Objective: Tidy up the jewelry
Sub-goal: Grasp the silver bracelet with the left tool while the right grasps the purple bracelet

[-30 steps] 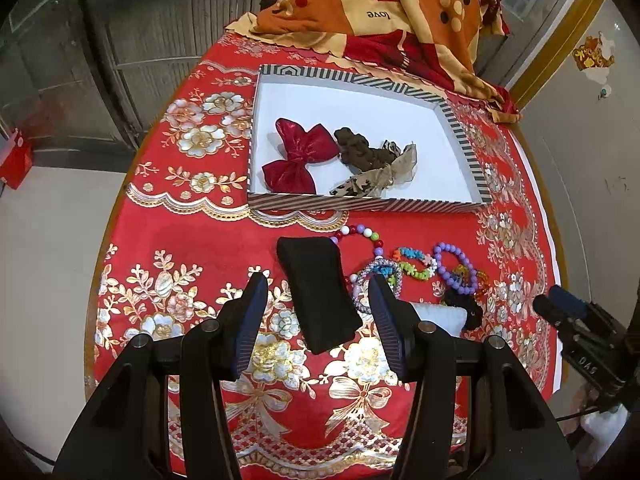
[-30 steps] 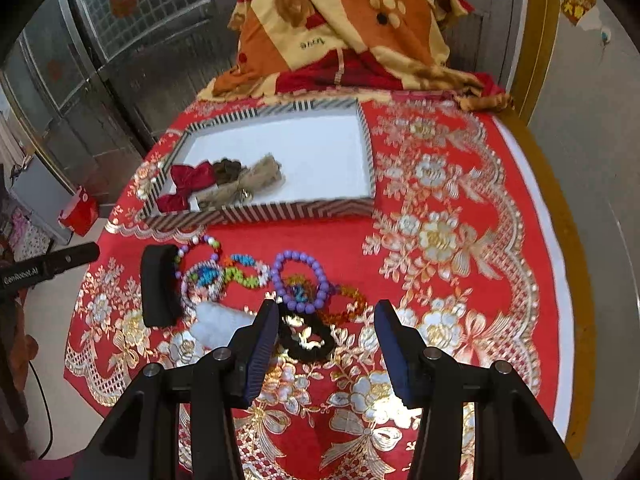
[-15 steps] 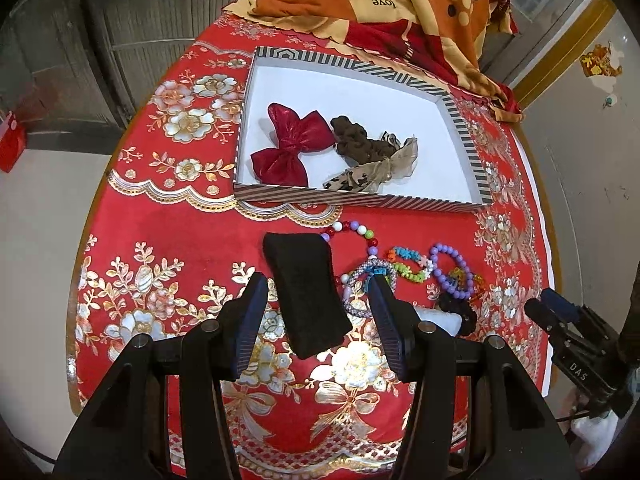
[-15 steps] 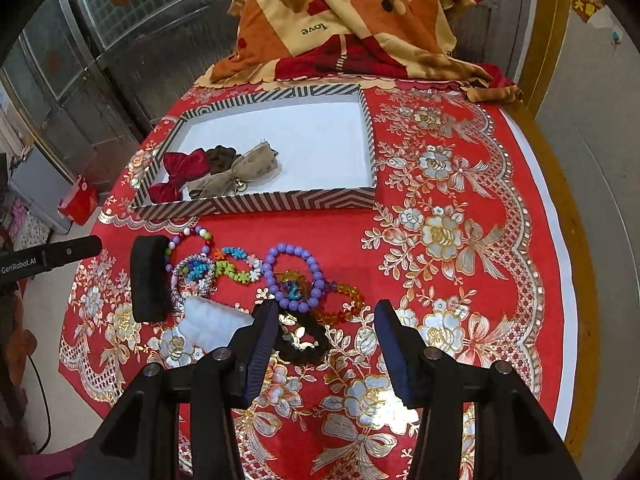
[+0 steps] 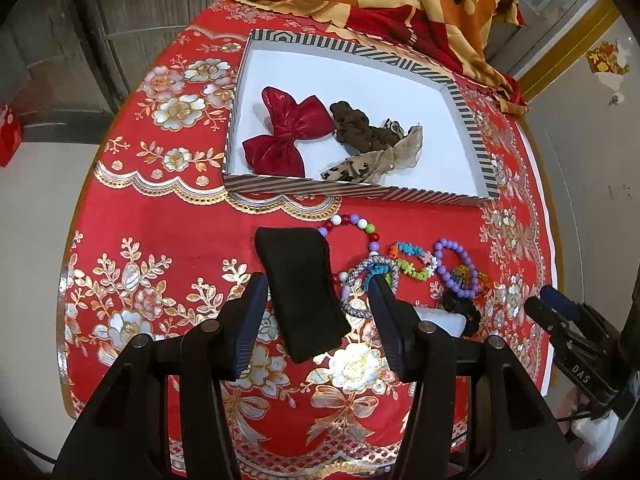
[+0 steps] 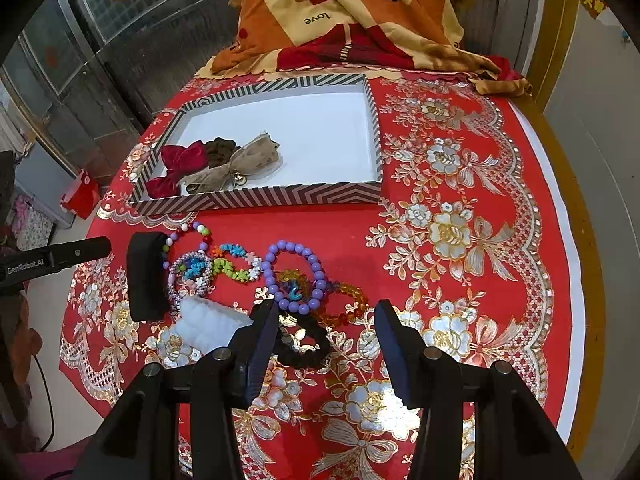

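A striped tray (image 5: 356,191) (image 6: 256,199) holds a red bow (image 5: 288,134), a brown scrunchie (image 5: 354,128) and a tan bow (image 5: 380,160). In front of it on the red cloth lie a black pad (image 5: 298,288) (image 6: 145,276), a white pad (image 6: 208,322), a purple bead bracelet (image 6: 292,276) (image 5: 456,266), an amber one (image 6: 344,304), a black scrunchie (image 6: 304,346) and several more colourful bracelets (image 6: 208,264). My left gripper (image 5: 316,284) is open just above the black pad's near end. My right gripper (image 6: 326,312) hangs open over the black scrunchie and amber bracelet.
A folded orange and red blanket (image 6: 360,20) lies on the table behind the tray. The round table's edge (image 6: 576,280) curves close on the right. The right gripper's finger (image 5: 560,314) shows at the left wrist view's right side; the left gripper (image 6: 56,258) shows at the right wrist view's left.
My left gripper has sunk a little toward the black pad, which now looks larger between its fingers. The right gripper has stayed nearly where it was, still open.
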The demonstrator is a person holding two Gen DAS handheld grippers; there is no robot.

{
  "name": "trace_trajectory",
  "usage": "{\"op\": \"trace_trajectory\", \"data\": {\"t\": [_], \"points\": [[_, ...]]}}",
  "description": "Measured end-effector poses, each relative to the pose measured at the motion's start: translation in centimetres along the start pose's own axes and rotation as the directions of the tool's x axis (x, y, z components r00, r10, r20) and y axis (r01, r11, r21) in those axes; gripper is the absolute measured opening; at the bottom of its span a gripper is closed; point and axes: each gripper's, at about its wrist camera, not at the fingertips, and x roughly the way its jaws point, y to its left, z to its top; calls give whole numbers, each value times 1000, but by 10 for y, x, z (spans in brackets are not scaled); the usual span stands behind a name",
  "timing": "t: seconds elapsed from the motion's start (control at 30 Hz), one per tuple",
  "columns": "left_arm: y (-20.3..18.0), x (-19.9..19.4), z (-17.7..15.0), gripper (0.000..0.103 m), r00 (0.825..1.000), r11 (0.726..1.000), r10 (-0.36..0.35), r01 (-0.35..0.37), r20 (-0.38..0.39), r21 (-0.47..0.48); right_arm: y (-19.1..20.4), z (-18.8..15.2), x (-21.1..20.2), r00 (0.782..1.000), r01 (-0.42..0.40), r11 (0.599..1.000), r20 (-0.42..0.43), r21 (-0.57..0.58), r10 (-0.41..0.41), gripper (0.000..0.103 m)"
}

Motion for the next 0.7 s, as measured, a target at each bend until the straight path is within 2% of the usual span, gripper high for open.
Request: {"op": "trace_trajectory", "data": {"t": [0.17, 0.43, 0.5, 0.57, 0.7], "points": [[5, 2, 2, 52, 1000, 999, -9, 9, 0, -30, 7, 1, 4, 1000, -20, 1000, -8, -16, 20, 48], [-10, 10, 6, 52, 999, 999, -44, 44, -29, 13, 10, -1, 11, 999, -31, 999, -33, -28, 30, 48], [-23, 15, 8, 52, 998, 994, -43, 47, -38, 101, 10, -1, 12, 999, -31, 999, -36, -27, 30, 48], [-37, 24, 8, 52, 998, 977, -10, 24, -70, 210, 8, 0, 12, 999, -29, 999, -37, -26, 28, 48], [-53, 50, 5, 52, 990, 929, 13, 40, -141, 367, 4, 1, 11, 999, -34, 999, -32, -19, 34, 48]]}}
